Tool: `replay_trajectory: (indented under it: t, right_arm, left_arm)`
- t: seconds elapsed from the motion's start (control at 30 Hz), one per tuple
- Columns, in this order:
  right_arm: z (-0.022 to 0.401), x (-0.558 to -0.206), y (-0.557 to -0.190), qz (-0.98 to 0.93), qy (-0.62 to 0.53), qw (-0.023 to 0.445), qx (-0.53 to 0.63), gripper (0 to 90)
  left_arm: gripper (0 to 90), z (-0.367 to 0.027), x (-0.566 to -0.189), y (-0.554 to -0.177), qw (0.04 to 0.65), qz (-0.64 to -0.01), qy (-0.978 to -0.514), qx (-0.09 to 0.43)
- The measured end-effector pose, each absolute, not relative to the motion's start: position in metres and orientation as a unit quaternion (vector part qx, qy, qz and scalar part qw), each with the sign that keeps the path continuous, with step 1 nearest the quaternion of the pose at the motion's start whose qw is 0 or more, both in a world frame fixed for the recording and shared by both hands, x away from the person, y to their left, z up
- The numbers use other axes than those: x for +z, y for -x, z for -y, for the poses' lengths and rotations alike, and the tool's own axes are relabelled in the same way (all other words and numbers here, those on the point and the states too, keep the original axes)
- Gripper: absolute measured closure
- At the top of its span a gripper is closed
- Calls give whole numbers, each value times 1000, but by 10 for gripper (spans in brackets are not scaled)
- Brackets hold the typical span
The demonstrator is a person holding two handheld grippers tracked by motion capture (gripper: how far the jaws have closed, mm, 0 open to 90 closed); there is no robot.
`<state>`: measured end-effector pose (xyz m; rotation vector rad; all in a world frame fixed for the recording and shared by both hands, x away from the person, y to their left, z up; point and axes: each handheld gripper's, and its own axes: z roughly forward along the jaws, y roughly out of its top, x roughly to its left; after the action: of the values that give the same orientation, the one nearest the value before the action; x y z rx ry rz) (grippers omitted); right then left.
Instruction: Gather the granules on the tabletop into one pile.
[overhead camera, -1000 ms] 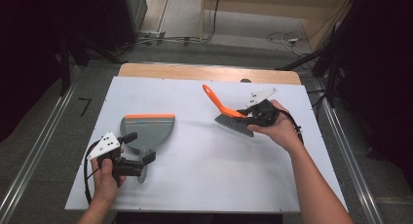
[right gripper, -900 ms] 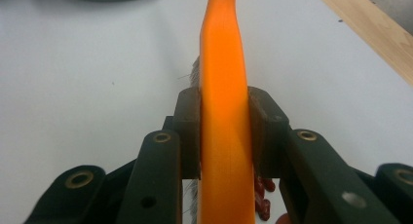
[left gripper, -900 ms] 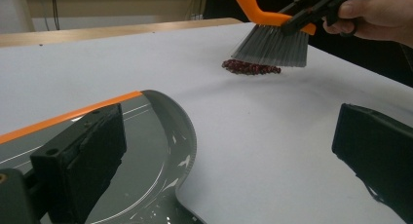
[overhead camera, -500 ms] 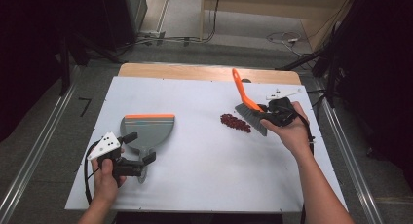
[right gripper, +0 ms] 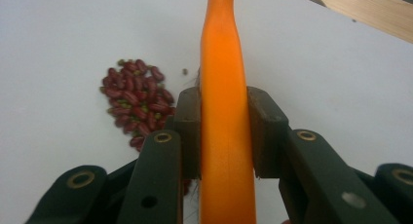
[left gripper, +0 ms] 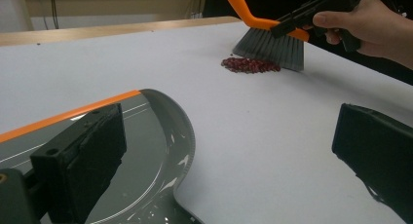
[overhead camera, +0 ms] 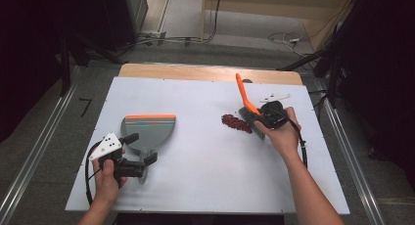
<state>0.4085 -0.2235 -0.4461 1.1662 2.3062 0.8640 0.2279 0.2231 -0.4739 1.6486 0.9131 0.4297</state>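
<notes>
Clamped on the brush, the right gripper has swung off the beans near the table's far-right edge, exposing them; left gripper's jaws stand apart beside the dustpan.

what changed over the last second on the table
The right gripper, shut on the brush, swung its orange handle upright and pulled the bristles off the red beans, uncovering the pile. The brush head now sits just right of the beans. The left gripper, fingers open over the dustpan, stayed put, as did the dustpan.
</notes>
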Motion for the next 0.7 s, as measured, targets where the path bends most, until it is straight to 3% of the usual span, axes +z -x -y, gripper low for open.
replay_trajectory:
  t: [0.23, 0.47, 0.7]
  right_arm:
    - [223, -435, -413, -830, -400, 218, 323, 685]
    - [210, -441, -429, -882, -284, 258, 273, 685]
    - [212, -439, -421, -894, -259, 231, 283, 686]
  left_arm:
    - [0, -224, -473, -227, 569, -388, -701, 184]
    - [0, -221, -473, -227, 567, -387, -703, 183]
    - [0, -225, -474, -228, 570, -390, -699, 183]
